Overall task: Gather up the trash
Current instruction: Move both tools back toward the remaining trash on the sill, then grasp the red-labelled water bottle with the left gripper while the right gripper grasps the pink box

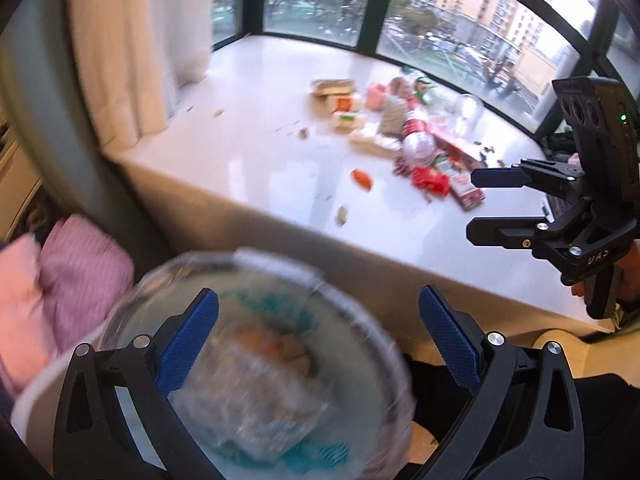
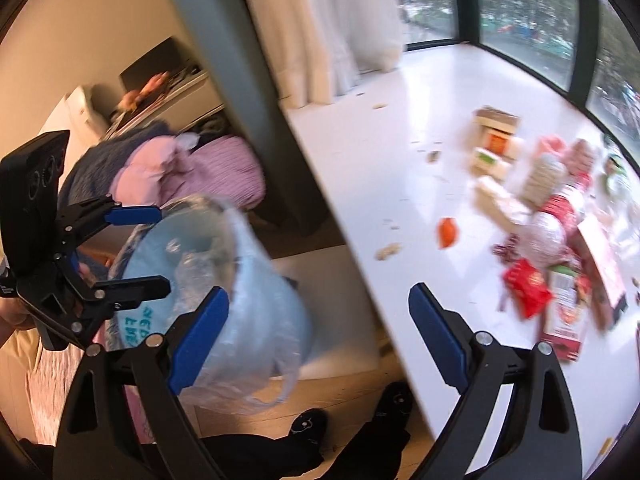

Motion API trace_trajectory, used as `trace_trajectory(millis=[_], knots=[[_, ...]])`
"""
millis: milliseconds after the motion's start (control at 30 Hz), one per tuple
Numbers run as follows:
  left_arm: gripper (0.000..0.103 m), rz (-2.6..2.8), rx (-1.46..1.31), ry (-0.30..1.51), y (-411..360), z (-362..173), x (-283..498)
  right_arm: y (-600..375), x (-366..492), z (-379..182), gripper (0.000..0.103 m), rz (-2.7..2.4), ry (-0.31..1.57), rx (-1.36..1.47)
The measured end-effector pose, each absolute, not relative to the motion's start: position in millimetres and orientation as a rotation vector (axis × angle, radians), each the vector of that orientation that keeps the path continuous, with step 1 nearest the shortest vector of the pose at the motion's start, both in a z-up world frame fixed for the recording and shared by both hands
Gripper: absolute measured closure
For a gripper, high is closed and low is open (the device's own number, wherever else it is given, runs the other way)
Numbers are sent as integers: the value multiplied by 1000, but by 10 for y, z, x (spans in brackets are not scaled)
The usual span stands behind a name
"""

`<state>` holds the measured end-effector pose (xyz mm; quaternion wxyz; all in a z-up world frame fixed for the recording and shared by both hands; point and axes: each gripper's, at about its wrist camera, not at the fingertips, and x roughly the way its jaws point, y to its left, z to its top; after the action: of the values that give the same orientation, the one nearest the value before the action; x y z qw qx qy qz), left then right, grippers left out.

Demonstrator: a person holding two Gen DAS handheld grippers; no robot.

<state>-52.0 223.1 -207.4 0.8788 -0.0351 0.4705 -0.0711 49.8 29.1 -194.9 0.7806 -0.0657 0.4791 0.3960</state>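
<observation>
Trash pile of red wrappers and cartons (image 1: 424,148) is heaped on white sill (image 1: 260,128); both grippers (image 1: 318,330) (image 2: 318,326) spread, empty. Light wrappers risk being scattered beyond blue lined bin (image 2: 224,276).

A pile of trash (image 1: 416,144) lies on the window ledge (image 1: 256,128), toward the windows (image 1: 460,12), with a curtain (image 1: 140,40) at the ledge's far left corner. Below the front edge of the ledge stands a lined trash bin (image 2: 240,280), and some wrappers lie inside it. A pillow (image 1: 80,272) lies left of the bin.
</observation>
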Motion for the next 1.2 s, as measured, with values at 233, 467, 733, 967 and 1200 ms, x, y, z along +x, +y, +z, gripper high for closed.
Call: trace_trajectory(millis=[233,467,733,967,1200], knots=[[6,-241,-35,965,1793,-1965,-24,-157,789,-1871,15,771,1004,-92],[6,-325,3,965,1373,-1898,434,-607,1116,-1841,15,699,988,-65],[6,-397,30,966,965,-1850,983,-1126,1554,-1887,14,615,989,-54],[6,-449,53,981,567,-1903,1462,-1518,1901,-1970,15,560,991,-53],[6,-480,78,1010,192,-2076,1927,-1806,2267,-2221,15,549,1023,-59]])
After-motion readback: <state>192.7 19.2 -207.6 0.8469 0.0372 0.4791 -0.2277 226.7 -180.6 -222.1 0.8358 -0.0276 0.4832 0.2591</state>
